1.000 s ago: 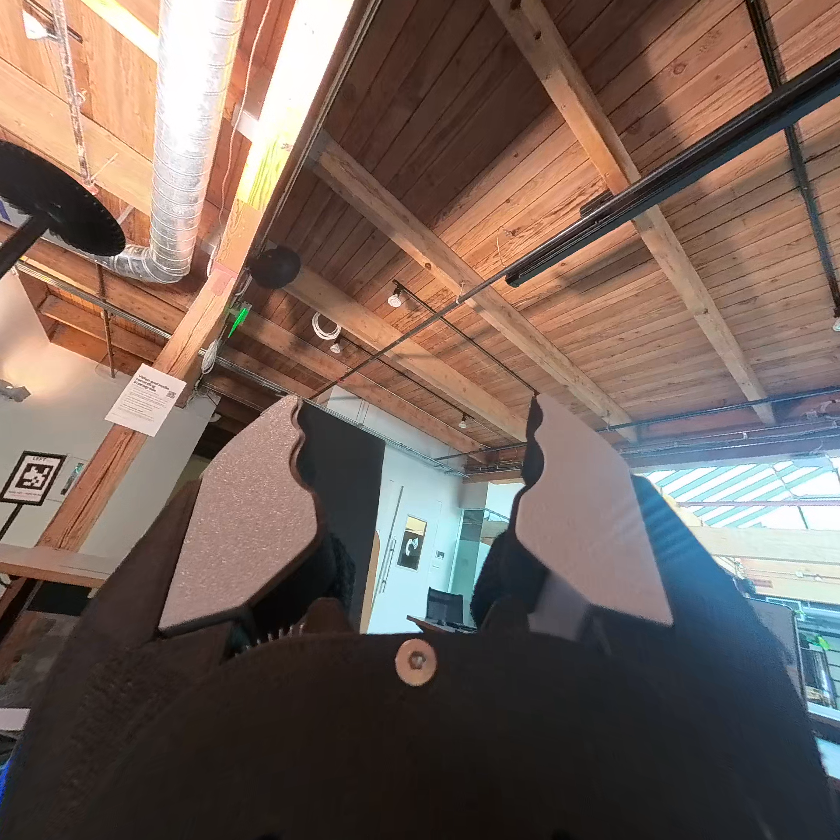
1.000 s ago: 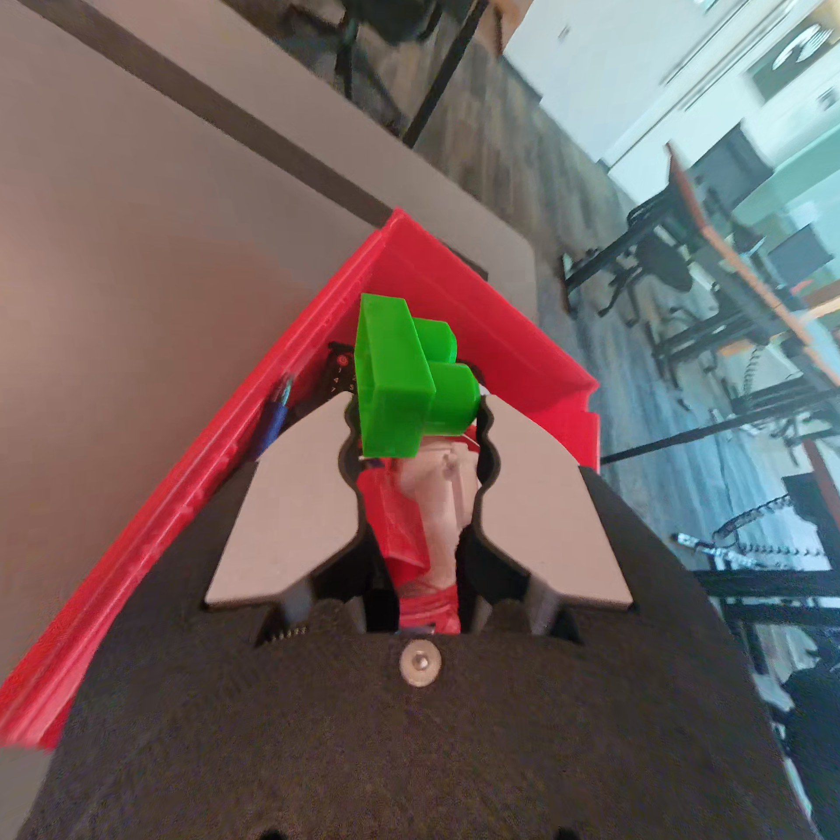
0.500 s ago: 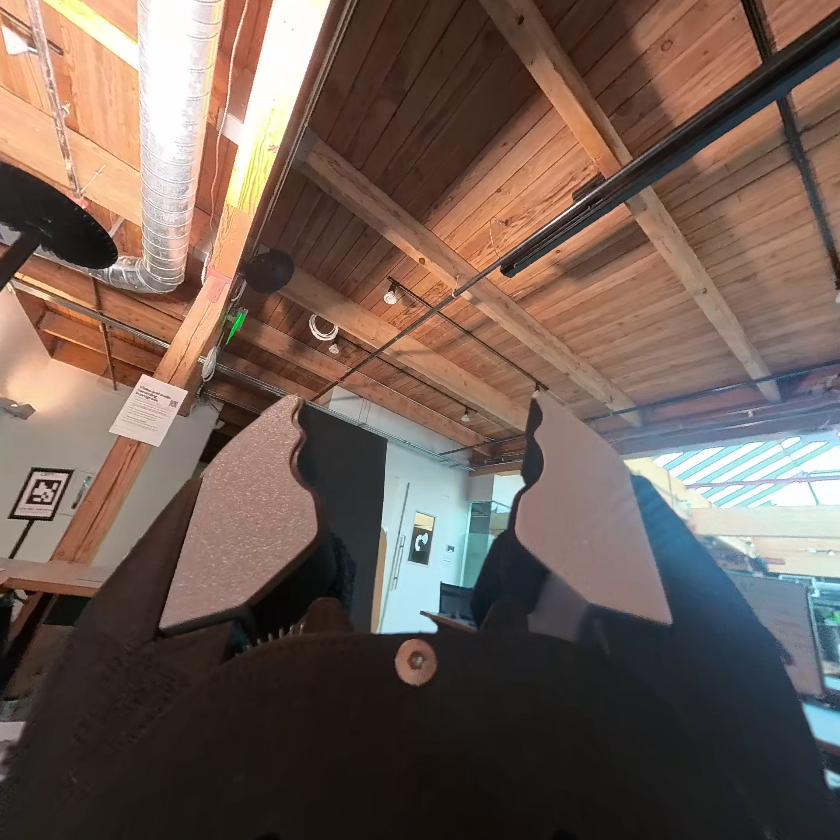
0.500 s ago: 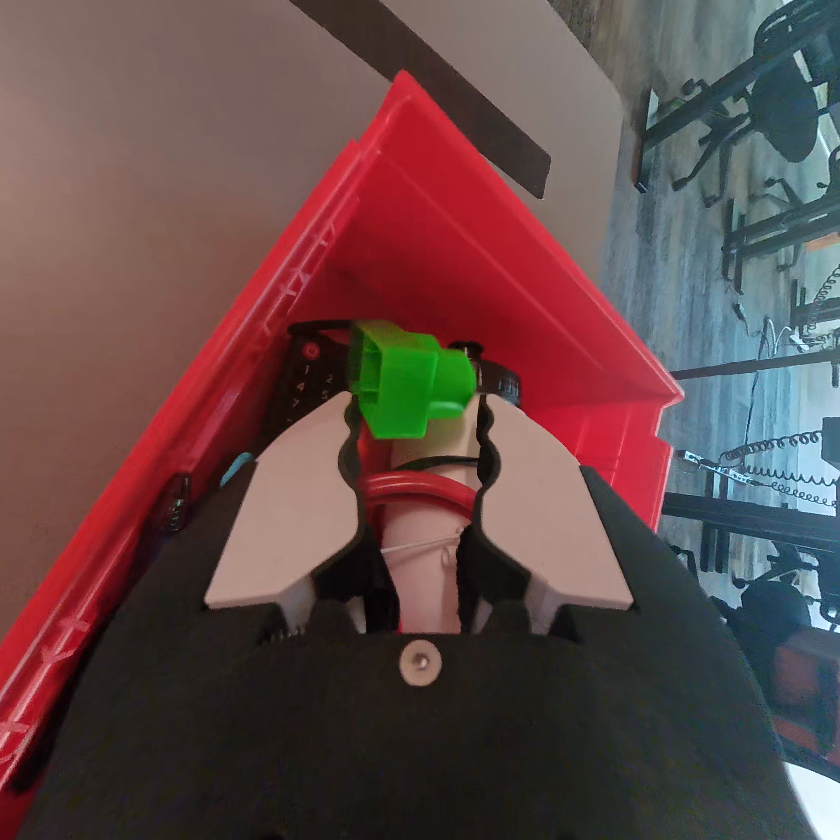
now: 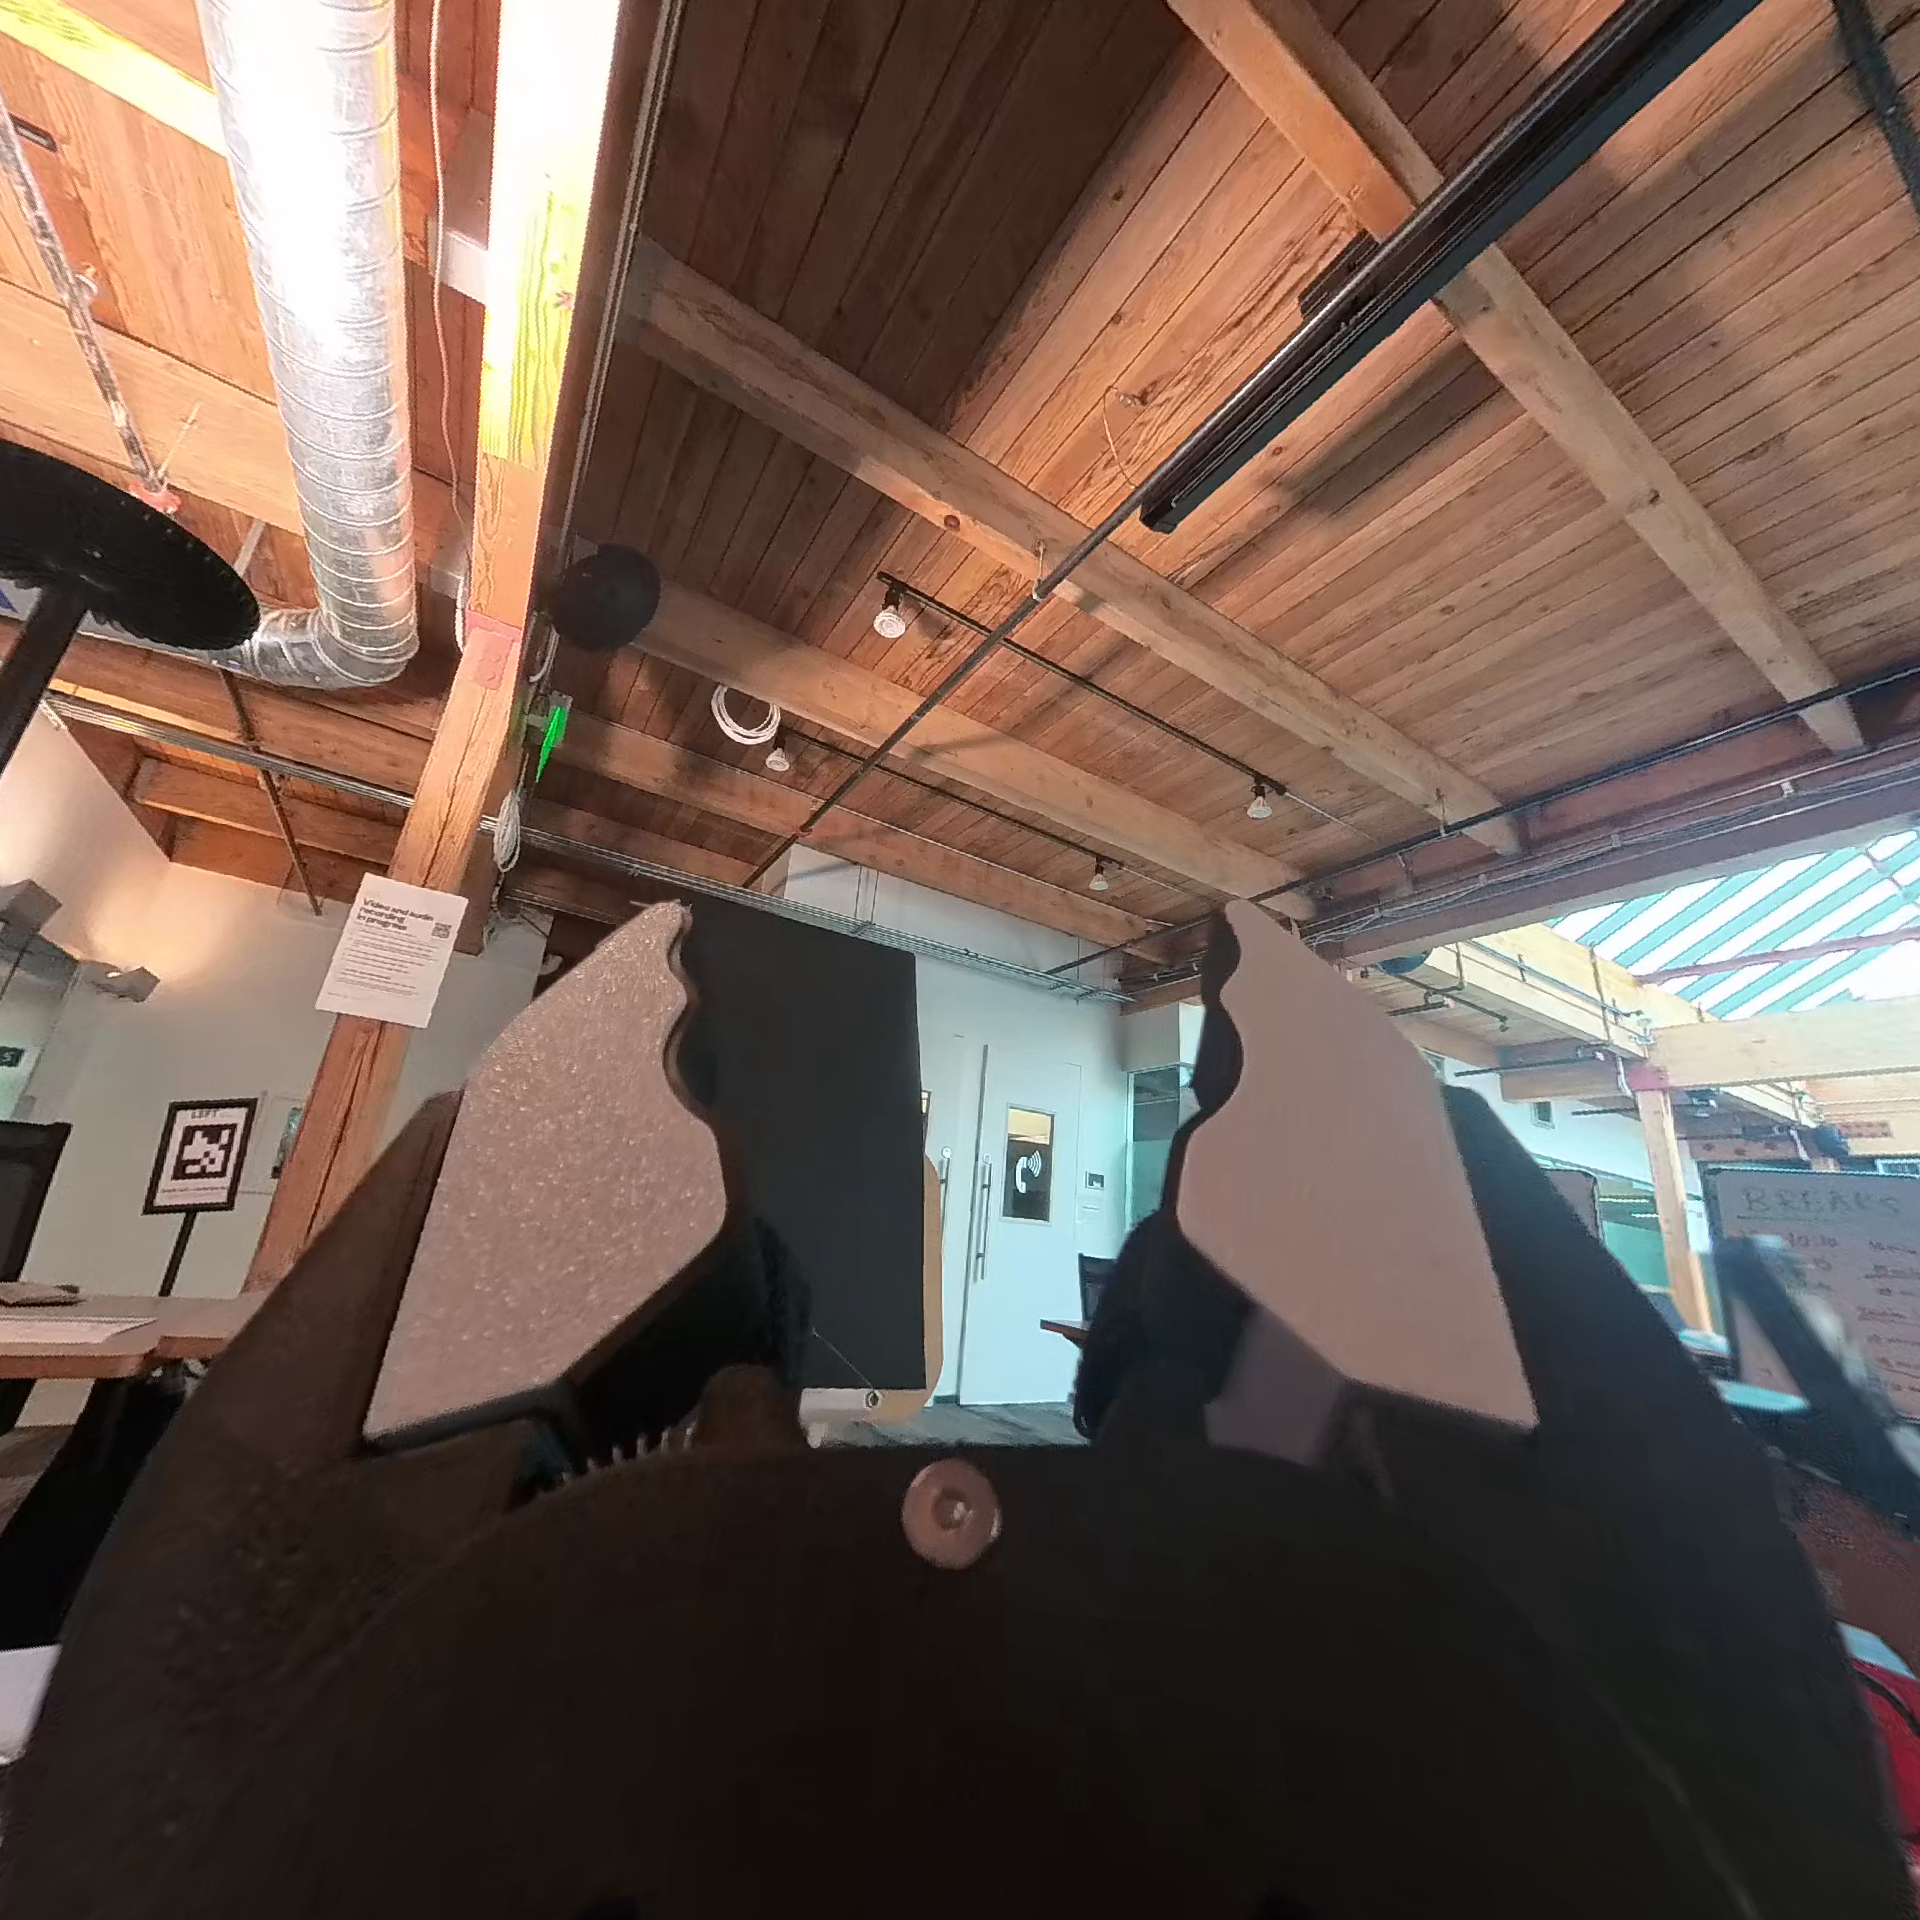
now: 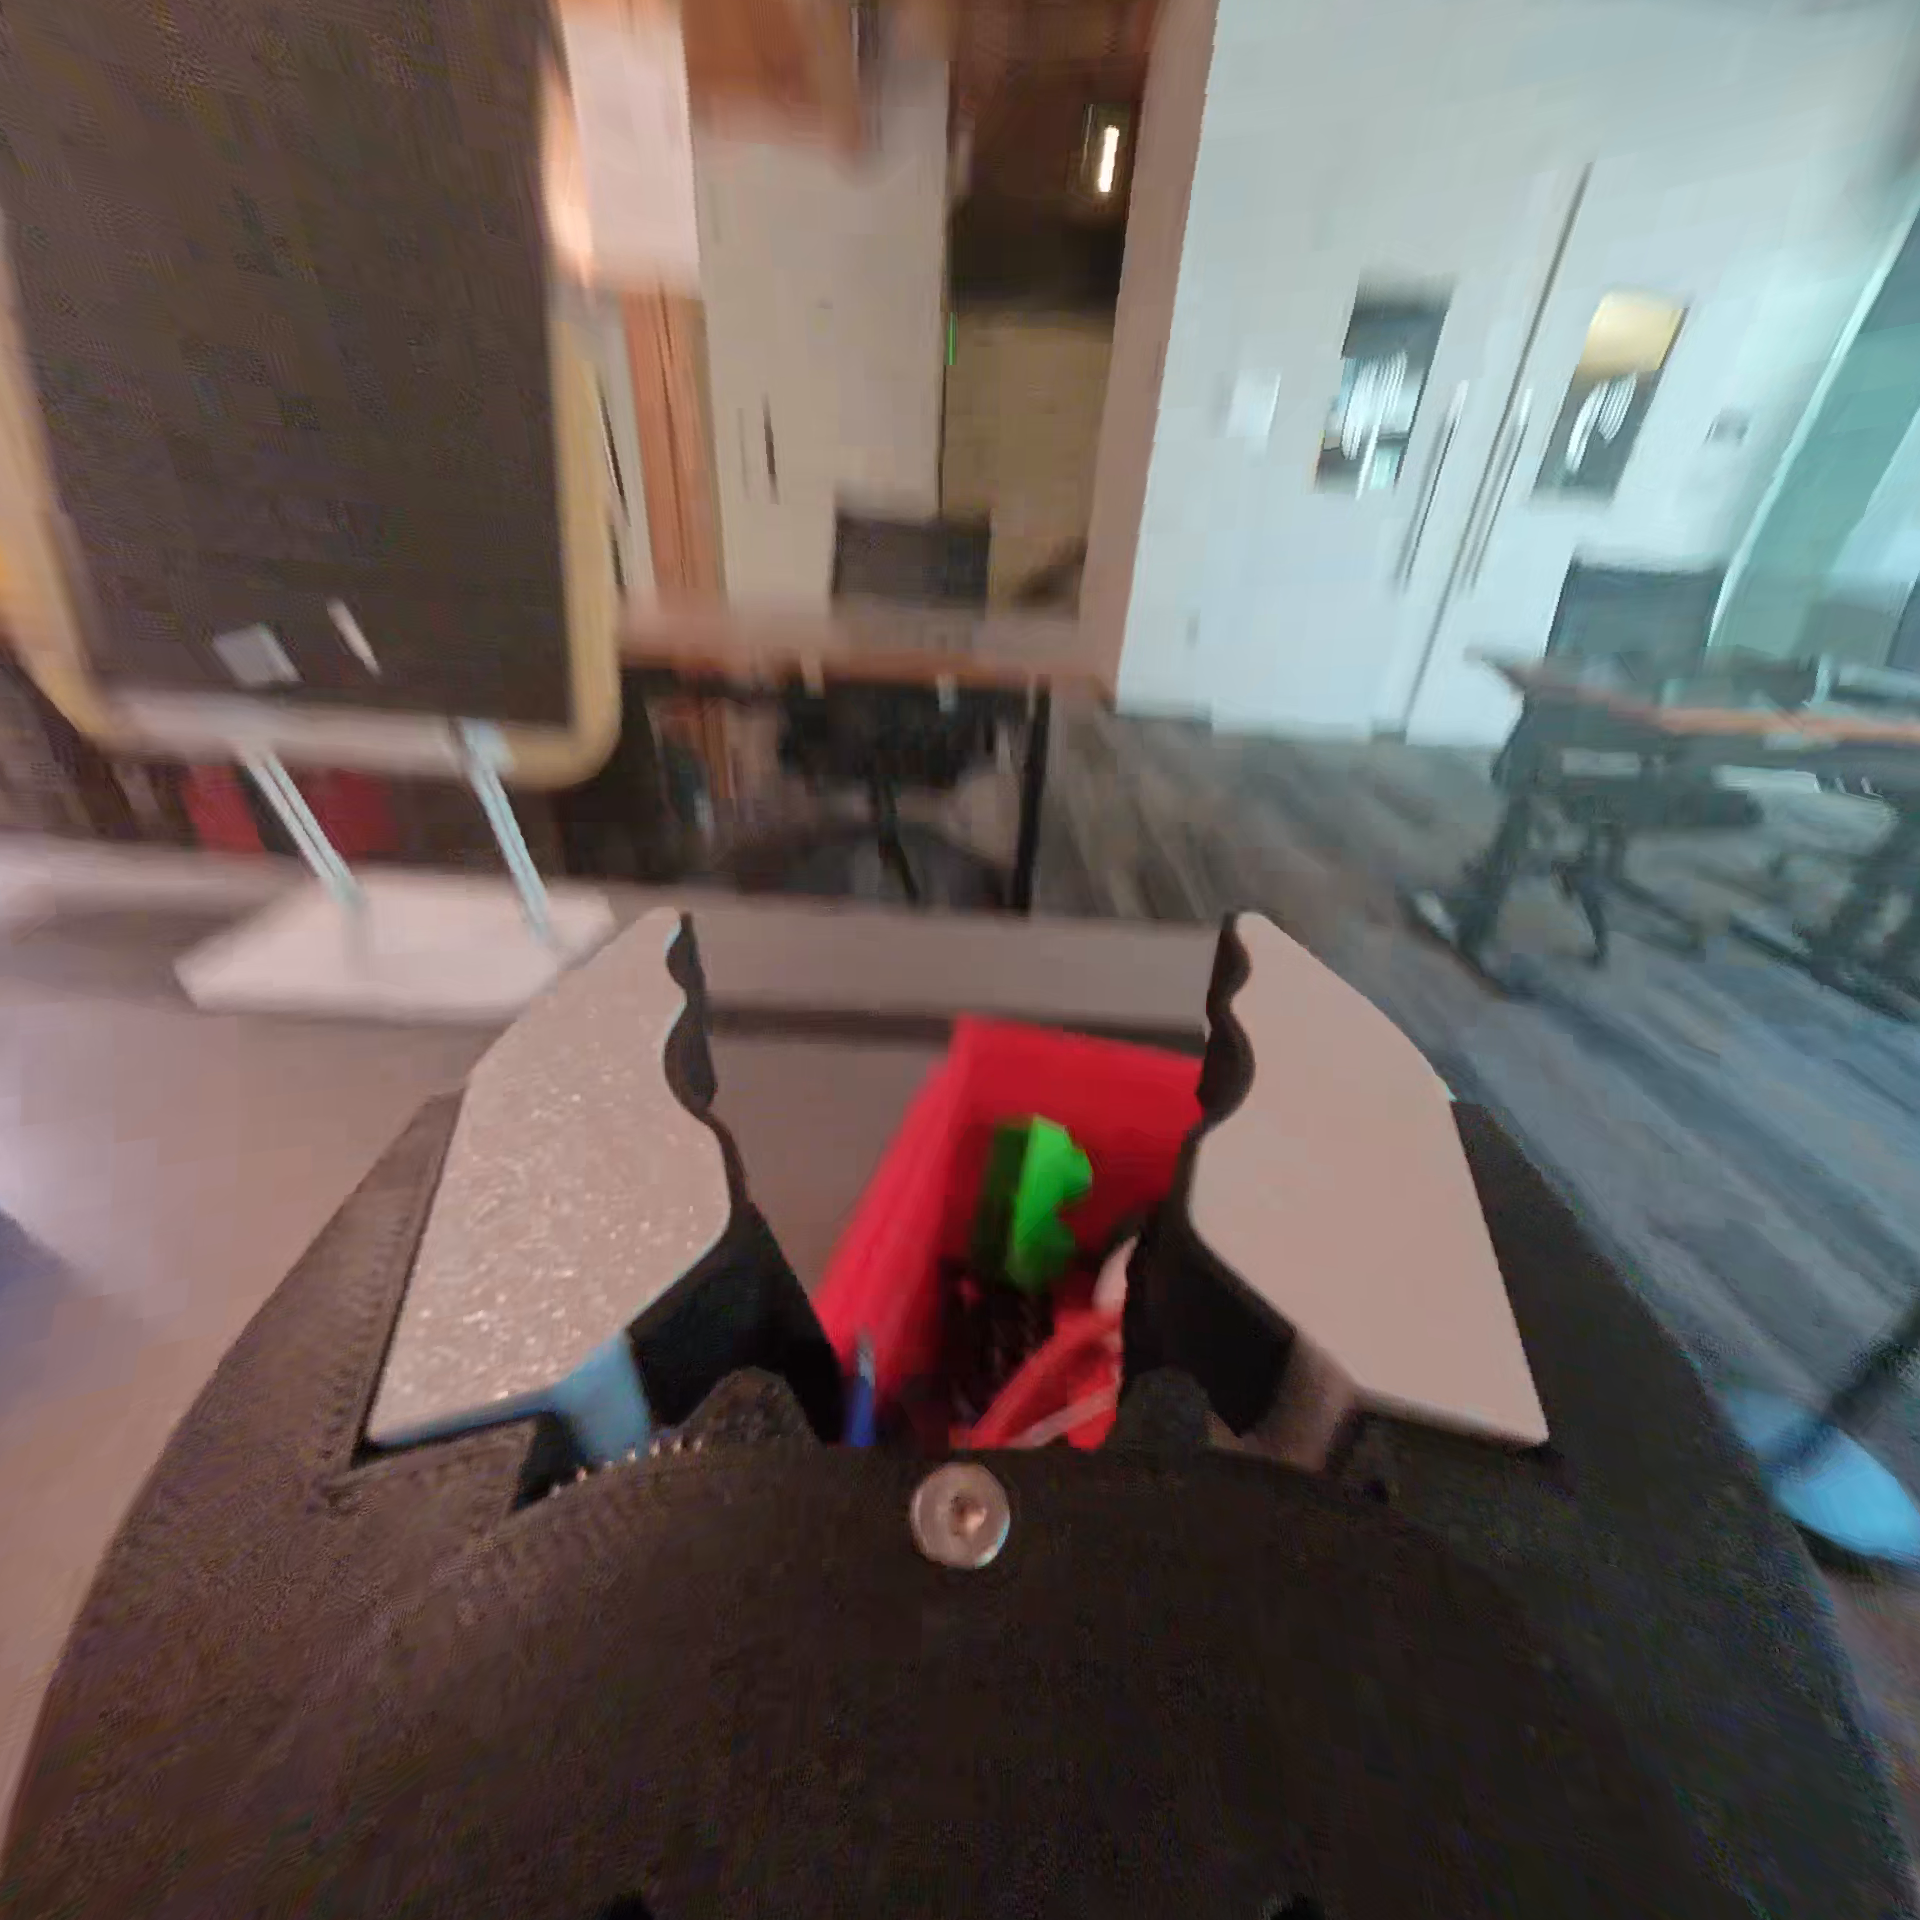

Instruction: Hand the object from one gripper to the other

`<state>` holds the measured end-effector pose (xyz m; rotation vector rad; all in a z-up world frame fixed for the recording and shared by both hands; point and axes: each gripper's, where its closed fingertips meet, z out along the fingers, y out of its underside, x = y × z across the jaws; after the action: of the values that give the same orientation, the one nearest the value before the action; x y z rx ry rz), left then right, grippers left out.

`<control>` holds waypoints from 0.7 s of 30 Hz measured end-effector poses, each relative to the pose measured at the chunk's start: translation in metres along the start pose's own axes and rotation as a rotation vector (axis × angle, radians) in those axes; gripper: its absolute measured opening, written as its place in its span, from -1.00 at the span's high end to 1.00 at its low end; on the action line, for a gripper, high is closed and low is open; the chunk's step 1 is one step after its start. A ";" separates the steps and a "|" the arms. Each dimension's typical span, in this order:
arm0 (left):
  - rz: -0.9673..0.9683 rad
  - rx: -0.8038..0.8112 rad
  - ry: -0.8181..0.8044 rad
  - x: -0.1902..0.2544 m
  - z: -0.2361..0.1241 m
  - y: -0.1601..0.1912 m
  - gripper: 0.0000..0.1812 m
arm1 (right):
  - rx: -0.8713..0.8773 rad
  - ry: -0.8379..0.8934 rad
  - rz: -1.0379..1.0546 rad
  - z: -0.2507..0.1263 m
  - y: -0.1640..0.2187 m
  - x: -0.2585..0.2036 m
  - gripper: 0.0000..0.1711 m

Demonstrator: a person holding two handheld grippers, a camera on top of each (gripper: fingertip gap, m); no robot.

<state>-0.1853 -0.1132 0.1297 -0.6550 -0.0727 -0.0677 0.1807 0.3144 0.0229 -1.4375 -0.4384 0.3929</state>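
Our right hand-held gripper (image 6: 954,935) stands wide and empty; the green block (image 6: 1029,1200) lies beyond and below it, in the red bin (image 6: 1081,1070) on the desk (image 6: 187,1122), seen between the fingers. Its long axis runs near to far, though blur hides its facing. Only the left view shows the wooden ceiling (image 5: 1039,364), where our left hand-held gripper (image 5: 951,925) also gapes wide, holding nothing.

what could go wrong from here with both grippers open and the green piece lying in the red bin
1. The bright green plastic block lies in the red plastic bin; neither the right gripper nor the left gripper holds anything to hand over.
2. The left gripper points at the wooden plank ceiling, so it may misjudge a handover.
3. The right wrist view is blurred, so a regrasp among the bin's clutter could miss.
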 end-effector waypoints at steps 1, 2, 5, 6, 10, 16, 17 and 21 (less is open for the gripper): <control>-0.002 -0.003 0.001 0.000 0.000 0.001 0.00 | 0.112 -0.003 0.055 -0.017 -0.022 -0.004 -0.10; -0.003 -0.007 0.003 0.001 0.001 0.003 0.00 | 0.206 -0.008 0.108 -0.034 -0.041 -0.007 -0.11; 0.005 -0.026 0.017 0.003 0.002 0.008 0.01 | 0.419 -0.012 0.196 -0.088 -0.085 -0.012 -0.14; 0.009 -0.036 0.023 0.003 0.002 0.010 0.02 | 0.480 -0.001 0.205 -0.105 -0.095 -0.011 -0.13; 0.065 -0.172 0.037 0.000 0.004 0.033 0.11 | 0.670 0.014 0.243 -0.169 -0.108 -0.009 -0.07; 0.192 -0.894 0.164 -0.013 -0.037 0.144 0.19 | 0.888 0.054 0.478 -0.220 -0.092 0.025 0.16; 0.212 -1.020 0.192 -0.017 -0.049 0.160 0.16 | 0.884 0.042 0.493 -0.219 -0.095 0.028 0.16; 0.329 -1.424 0.235 -0.044 -0.070 0.202 -0.01 | 0.856 -0.002 0.372 -0.215 -0.126 0.016 0.16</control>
<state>-0.2090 0.0054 -0.0517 -2.0635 0.3502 0.1441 0.3041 0.1267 0.1315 -0.6689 0.0252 0.7703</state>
